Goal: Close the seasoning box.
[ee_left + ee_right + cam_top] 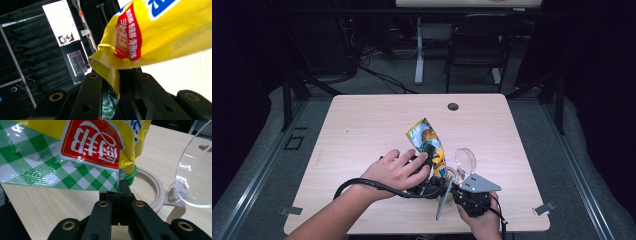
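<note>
Right gripper [119,195] jaws pinch yellow pouch [75,152] bottom corner, frame centre; left gripper [113,82] jaws clamp pouch edge. Pouch lifted, apparently unopened; clear-lidded ring [152,187] waits right.

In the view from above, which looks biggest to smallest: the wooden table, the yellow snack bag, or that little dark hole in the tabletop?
1. The table, by far the largest.
2. The snack bag, partly hidden behind the left tool.
3. The dark hole, clearly the smallest.
</note>
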{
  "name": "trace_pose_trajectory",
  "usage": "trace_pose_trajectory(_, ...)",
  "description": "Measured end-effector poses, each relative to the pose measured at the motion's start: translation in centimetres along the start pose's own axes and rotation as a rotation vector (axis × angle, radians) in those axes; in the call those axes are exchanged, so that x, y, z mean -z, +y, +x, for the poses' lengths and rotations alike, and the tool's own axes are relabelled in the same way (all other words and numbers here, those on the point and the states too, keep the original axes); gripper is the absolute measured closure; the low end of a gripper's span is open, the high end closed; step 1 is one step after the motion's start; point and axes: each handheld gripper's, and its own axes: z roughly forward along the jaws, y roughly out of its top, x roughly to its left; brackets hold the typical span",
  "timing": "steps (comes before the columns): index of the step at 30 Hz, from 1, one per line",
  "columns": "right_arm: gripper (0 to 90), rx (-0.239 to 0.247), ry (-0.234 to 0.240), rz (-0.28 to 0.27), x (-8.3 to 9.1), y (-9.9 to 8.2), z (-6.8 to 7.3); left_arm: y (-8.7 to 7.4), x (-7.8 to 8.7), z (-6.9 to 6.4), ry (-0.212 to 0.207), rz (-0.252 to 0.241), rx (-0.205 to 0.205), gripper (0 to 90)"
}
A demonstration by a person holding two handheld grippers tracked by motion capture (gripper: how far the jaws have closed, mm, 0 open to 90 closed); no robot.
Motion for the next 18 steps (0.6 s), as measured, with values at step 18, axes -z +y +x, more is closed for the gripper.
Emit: trace_pose_trajectory(18,90.0,0.004,0.011,-0.005,-0.50,0.06,0.31,0.32,0.70,0.29,0.013,-0.003,-0.033,83.1)
